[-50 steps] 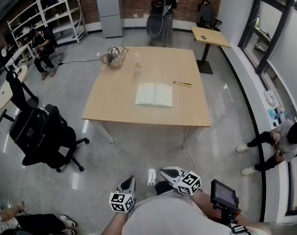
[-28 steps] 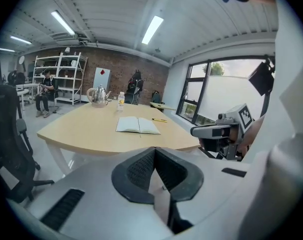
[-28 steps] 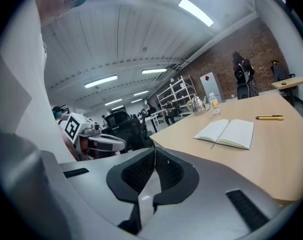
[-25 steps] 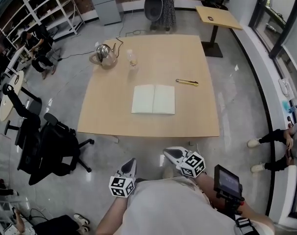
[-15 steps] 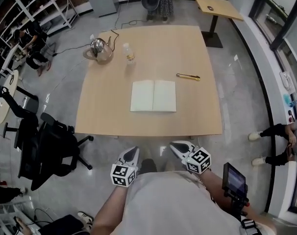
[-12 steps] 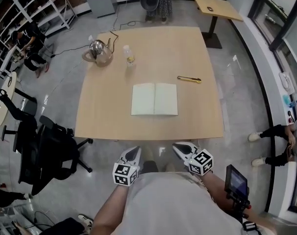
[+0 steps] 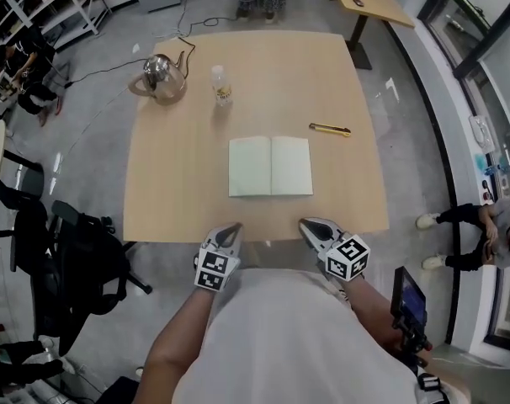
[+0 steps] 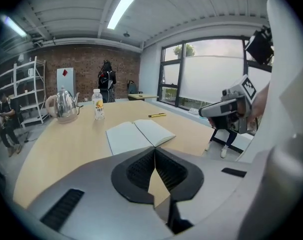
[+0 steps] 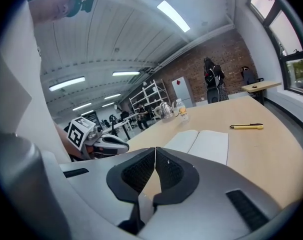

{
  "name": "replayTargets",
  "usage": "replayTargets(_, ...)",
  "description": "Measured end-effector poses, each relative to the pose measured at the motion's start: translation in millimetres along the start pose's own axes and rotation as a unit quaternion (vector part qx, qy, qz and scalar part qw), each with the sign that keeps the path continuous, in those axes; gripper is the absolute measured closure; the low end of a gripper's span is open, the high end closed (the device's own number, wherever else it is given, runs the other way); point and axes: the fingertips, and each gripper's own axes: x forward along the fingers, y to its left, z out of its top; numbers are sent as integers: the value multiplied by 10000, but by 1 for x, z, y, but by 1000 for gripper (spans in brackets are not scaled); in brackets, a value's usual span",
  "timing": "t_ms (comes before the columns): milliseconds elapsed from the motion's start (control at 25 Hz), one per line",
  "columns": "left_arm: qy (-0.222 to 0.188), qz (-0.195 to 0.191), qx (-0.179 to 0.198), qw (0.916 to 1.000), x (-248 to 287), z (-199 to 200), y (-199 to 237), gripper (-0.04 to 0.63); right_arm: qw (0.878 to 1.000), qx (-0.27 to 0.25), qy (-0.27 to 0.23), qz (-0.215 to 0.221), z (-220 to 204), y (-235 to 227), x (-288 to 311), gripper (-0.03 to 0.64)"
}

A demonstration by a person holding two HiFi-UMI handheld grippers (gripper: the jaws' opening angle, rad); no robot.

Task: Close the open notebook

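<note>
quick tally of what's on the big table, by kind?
notebook: 1
kettle: 1
bottle: 1
pen: 1
Total: 4

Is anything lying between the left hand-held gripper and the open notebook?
No. In the head view only bare tabletop separates the left hand-held gripper from the notebook; the left gripper view shows the same.
</note>
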Motion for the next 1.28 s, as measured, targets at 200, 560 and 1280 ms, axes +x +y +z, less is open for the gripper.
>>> replayTargets(200, 225, -180, -413, 9987, 12, 1, 25, 589, 9996, 101, 36, -278, 5, -1, 18, 600)
replayTargets(560, 560, -16, -1295, 9900, 45, -12, 61, 588, 9985, 154, 222, -469, 9, -6, 34, 600)
replayTargets(1280, 1029, 649, -1730, 9774, 92, -23, 77, 588, 9988, 161, 450, -107, 24, -63, 36, 600)
